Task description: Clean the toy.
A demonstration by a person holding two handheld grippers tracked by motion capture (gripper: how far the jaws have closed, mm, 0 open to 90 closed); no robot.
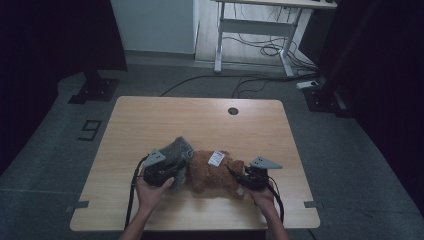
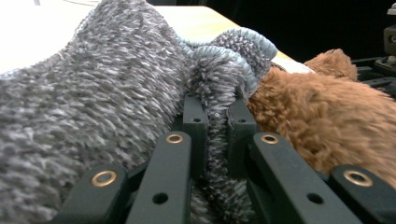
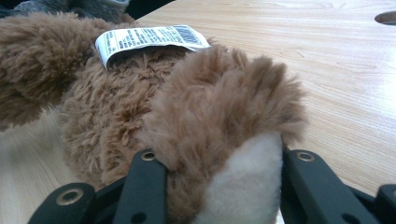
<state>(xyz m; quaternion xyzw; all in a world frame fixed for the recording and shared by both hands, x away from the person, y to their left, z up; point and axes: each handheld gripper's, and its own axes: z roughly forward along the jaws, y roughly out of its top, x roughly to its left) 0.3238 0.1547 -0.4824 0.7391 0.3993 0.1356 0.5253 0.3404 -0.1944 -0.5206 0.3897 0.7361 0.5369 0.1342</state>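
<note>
Grey knit, a sock [image 2: 107, 93] as far as we can tell in this dim light, is pinched by its cuff in our left gripper [image 2: 216, 126] at the near left of the table [image 1: 150, 115]. Our right gripper [image 3: 219, 186] is clamped on a foot of the brown plush toy [image 3: 154, 107] beside it. If we tug the cuff too hard, the loose knit could slip out, or the toy could twist free on the right.

Knitted garment [image 2: 93, 93]: fuzzy grey flecked with white, cuff rim edged pale blue-grey. Plush toy [image 3: 154, 116]: shaggy rust-brown, with a cream patch at its 5 o'clock end. Sewn-in label [image 3: 149, 38] at 12 o'clock on the toy: white, fine black print and barcode. Table [image 1: 200, 120]: light wood grain, one dark round hole [image 1: 233, 111] toward 12 o'clock. Gripper arms: matt black with brass-coloured rivets.
</note>
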